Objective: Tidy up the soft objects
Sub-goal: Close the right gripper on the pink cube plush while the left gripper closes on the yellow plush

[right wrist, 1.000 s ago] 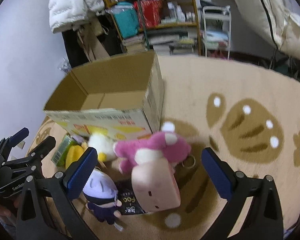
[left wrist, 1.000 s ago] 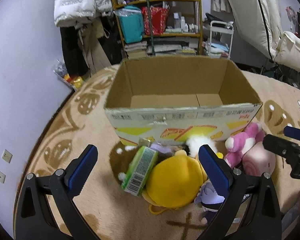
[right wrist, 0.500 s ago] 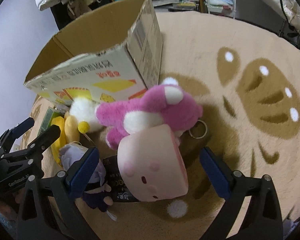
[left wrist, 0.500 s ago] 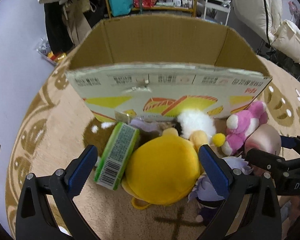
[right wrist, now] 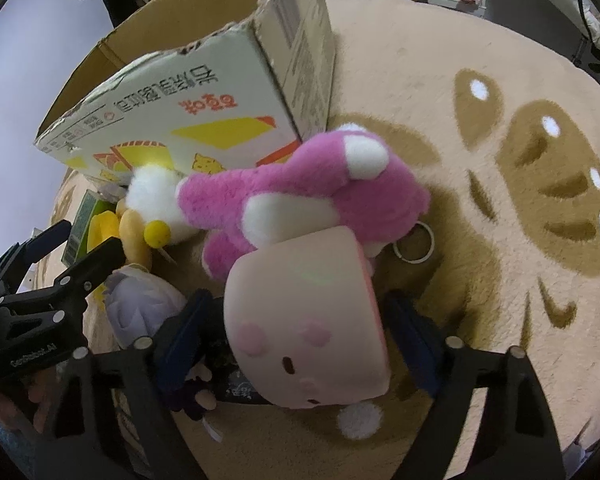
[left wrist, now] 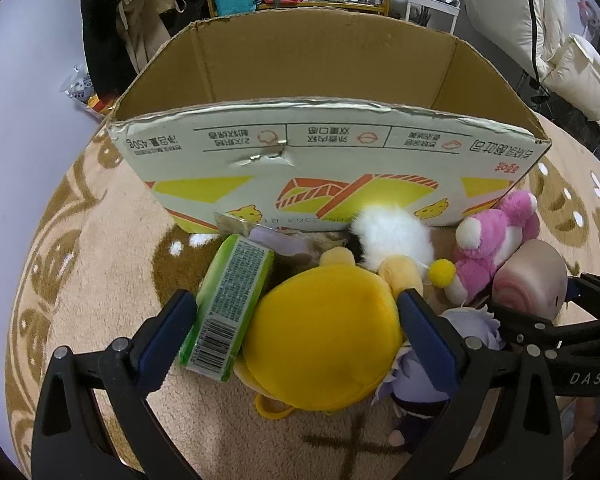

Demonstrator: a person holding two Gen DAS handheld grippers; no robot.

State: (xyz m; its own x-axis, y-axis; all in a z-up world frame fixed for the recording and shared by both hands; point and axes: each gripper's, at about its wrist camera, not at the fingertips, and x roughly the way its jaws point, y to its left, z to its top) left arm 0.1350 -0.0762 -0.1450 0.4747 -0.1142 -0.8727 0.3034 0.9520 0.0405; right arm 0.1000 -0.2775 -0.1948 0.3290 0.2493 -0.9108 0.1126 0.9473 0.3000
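At 6 o'clock from the open cardboard box (left wrist: 324,160), my left gripper (left wrist: 298,322) straddles the round yellow plush (left wrist: 324,340) and green packet (left wrist: 230,308), jaws apart; my right gripper (right wrist: 300,320) brackets the pale pink squishy cube (right wrist: 304,320), unsure if it's squeezing.

so there's a pile of soft stuff on the rug right up against the front of the open cardboard box (left wrist: 332,160): a round yellow plush (left wrist: 324,344), a green packet (left wrist: 228,304) lying beside it, a white fluffy toy (left wrist: 392,236), a pink-and-white plush (right wrist: 300,196) on its side, a pale pink block-shaped squishy (right wrist: 308,320) tilted against it, and a lavender-haired doll (right wrist: 140,308) lying flat
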